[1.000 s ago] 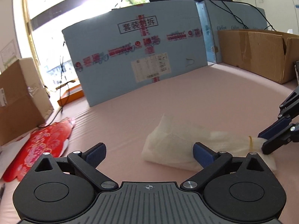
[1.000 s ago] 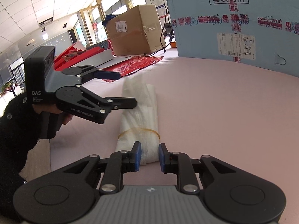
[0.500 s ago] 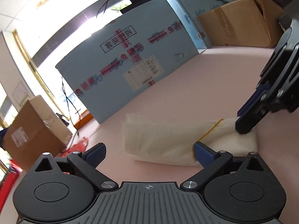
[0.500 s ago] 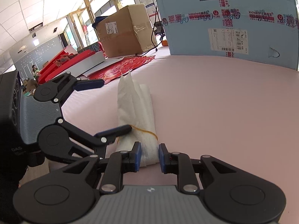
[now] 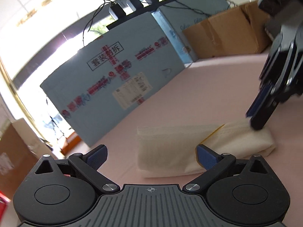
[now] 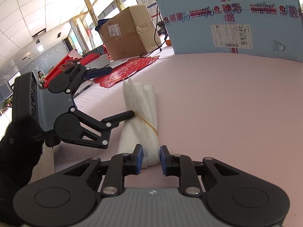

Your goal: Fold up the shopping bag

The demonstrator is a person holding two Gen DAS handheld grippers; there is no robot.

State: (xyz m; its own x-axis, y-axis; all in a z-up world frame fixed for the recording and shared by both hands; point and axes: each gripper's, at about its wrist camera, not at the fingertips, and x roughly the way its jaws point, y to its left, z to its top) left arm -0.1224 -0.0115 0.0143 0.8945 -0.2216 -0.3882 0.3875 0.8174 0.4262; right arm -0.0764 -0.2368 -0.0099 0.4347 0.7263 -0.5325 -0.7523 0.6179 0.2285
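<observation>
Bag (image 6: 141, 124) end sits pinched in right tool (image 6: 151, 158).

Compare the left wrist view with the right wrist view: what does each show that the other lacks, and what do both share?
Only the left wrist view shows the open brown carton and the black adapters atop the blue box. Only the right wrist view shows the red paper cutting and the left gripper's one finger touching the bag at its rubber band. Both show the folded white shopping bag, the right gripper pinching its end, and the blue box.
</observation>
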